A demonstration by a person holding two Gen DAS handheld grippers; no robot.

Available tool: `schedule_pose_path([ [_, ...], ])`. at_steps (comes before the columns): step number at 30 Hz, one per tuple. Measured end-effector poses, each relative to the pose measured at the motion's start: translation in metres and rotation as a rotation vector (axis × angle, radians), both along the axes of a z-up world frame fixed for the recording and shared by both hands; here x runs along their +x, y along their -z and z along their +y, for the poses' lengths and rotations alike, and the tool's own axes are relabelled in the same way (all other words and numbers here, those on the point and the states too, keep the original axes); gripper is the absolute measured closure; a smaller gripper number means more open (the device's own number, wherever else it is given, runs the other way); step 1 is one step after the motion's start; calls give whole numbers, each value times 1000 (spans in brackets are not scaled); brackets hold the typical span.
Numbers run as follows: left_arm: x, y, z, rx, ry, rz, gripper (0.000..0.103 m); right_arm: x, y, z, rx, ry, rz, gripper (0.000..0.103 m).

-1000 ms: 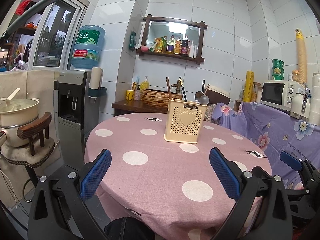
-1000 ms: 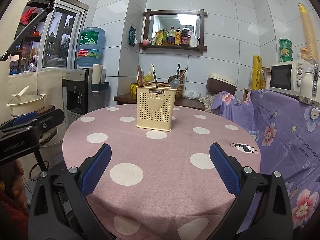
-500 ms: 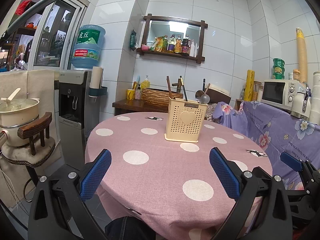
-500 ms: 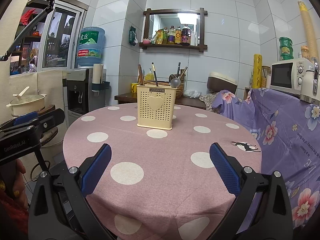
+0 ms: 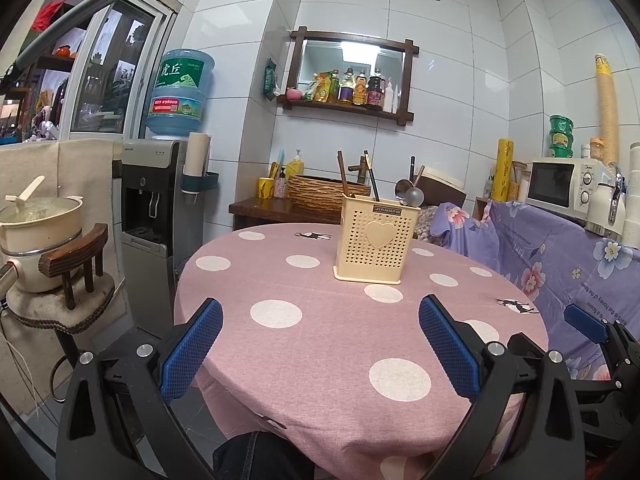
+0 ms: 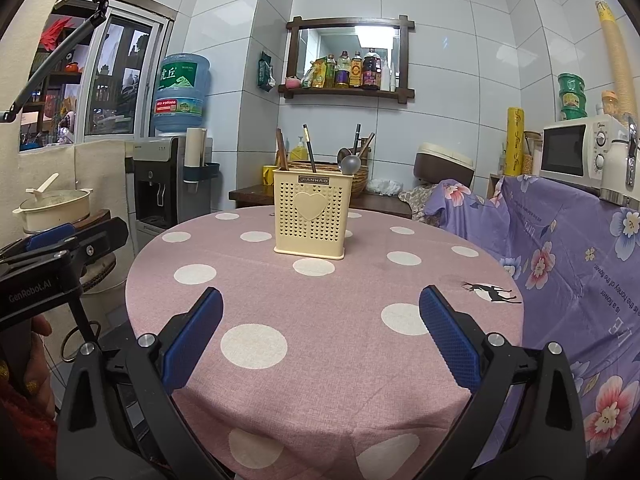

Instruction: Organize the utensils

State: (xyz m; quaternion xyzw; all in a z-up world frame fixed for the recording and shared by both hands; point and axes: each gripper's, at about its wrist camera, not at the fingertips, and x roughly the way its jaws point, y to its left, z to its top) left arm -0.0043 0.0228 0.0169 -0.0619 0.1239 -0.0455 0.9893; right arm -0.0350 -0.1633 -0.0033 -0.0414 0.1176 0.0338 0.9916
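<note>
Cream plastic forms the perforated holder (image 6: 309,217), which is set upright near the middle of the pink dotted tabletop (image 6: 320,320), with chopsticks (image 6: 309,148) and a ladle (image 6: 351,164) standing inside. The left hand-held gripper (image 5: 320,348) and the right hand-held gripper (image 6: 320,344) are both held wide apart and empty over the near edge, well short of the holder.

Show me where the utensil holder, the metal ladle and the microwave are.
utensil holder (image 6: 311,216): right wrist view, on its heart-embossed front.
metal ladle (image 6: 351,164): right wrist view, on its round bowl.
microwave (image 5: 562,182): left wrist view, on its door.
</note>
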Motion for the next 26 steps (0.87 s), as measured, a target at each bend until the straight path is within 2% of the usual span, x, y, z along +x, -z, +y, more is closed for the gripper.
schedule_pose_path([
  [26, 0, -5, -3, 12, -34, 7, 5, 3, 5, 1, 8, 4, 7, 6],
])
